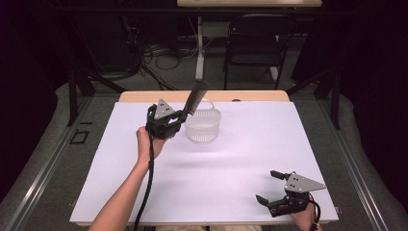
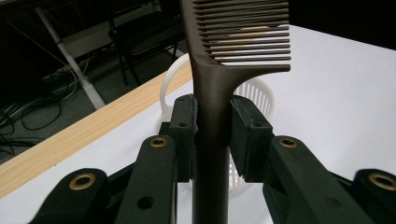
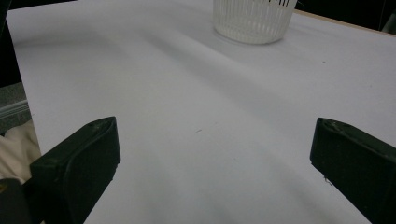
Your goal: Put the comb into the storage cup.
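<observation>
The left gripper (image 1: 179, 118) pinches the handle of a dark comb (image 1: 195, 97), held up just beside the white basket (image 1: 203, 126) near the far edge of the white table (image 1: 240, 149). The right gripper (image 1: 270, 186) sits by the near right corner with its jaws spread wide and nothing between them. Lots of bare table lies between the two. The left gripper view shows the comb's teeth (image 2: 250, 32) up close, pointing sideways above the pads (image 2: 184, 133).
</observation>
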Available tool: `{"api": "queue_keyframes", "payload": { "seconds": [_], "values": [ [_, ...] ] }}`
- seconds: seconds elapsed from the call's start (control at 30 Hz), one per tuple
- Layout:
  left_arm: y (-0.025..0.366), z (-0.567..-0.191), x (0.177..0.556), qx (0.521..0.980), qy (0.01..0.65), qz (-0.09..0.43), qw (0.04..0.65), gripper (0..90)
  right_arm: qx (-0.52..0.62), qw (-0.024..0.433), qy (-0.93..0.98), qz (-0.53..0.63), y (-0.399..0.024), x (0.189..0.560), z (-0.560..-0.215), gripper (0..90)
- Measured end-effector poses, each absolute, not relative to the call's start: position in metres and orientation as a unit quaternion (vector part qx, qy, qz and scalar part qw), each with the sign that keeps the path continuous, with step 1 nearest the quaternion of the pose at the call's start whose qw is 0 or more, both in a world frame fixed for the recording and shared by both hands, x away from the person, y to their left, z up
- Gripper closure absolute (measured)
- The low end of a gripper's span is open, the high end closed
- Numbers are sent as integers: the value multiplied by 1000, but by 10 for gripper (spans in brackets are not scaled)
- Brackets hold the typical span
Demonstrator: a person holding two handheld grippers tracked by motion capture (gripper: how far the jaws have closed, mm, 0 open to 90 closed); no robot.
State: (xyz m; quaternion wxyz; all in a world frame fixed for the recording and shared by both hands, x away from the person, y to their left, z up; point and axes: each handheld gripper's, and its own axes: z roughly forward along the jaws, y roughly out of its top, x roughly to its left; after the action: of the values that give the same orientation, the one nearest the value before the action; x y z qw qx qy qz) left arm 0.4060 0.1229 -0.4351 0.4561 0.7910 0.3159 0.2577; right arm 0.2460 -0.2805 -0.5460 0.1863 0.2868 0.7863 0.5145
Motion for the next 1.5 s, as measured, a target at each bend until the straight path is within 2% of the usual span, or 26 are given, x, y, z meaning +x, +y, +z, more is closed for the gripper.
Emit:
{"api": "queue_keyframes", "payload": {
  "seconds": [1.5],
  "values": [
    [105, -425, 434, 772, 312, 296, 469, 721, 287, 187, 785, 515, -281, 246, -546, 13]
  ]
}}
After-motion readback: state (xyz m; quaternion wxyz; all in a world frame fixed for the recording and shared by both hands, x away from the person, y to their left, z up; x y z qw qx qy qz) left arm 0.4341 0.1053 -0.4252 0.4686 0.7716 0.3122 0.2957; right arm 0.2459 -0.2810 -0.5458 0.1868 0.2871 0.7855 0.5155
